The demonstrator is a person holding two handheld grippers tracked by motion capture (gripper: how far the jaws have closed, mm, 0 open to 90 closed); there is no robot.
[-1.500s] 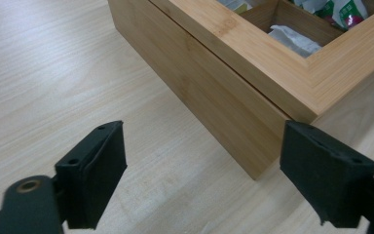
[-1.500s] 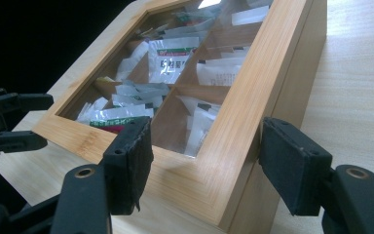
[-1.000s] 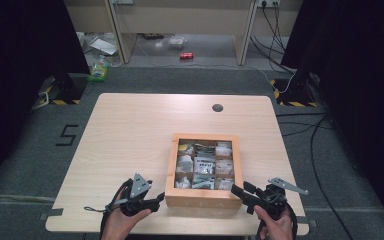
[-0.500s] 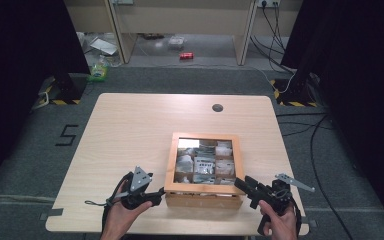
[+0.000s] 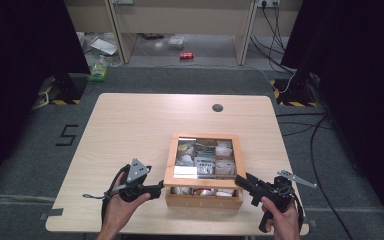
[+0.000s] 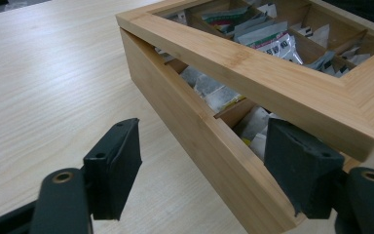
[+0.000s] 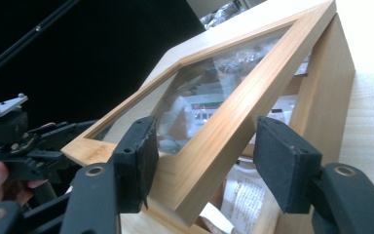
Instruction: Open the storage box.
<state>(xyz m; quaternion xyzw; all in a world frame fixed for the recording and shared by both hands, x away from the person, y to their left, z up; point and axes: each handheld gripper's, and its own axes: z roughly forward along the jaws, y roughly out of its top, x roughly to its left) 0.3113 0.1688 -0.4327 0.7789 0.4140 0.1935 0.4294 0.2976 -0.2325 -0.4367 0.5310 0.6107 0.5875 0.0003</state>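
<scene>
A wooden box (image 5: 203,200) with several compartments of tea bags (image 5: 200,162) sits at the table's front. Its glass-paned lid (image 5: 171,160) is tilted up at the front, leaving a gap above the front wall (image 6: 214,146). My left gripper (image 5: 159,189) is at the box's front left corner. Its jaws have just been opening and now stand apart (image 6: 204,170), one under the raised lid edge, the other over the table, with the box corner between them unpressed. My right gripper (image 5: 240,179) is shut on the lid's front right corner (image 7: 202,161), with a pad on each side of the frame (image 7: 224,131).
The table (image 5: 130,125) is bare wood left of and behind the box, with a small round cable hole (image 5: 217,107) at the back. The front edge lies just under my hands. On the floor beyond are a red can (image 5: 186,55) and a green bottle (image 5: 99,70).
The lid's front edge has come up off the box. My left gripper has risen a little at the box corner. The right gripper has stayed at the right corner.
</scene>
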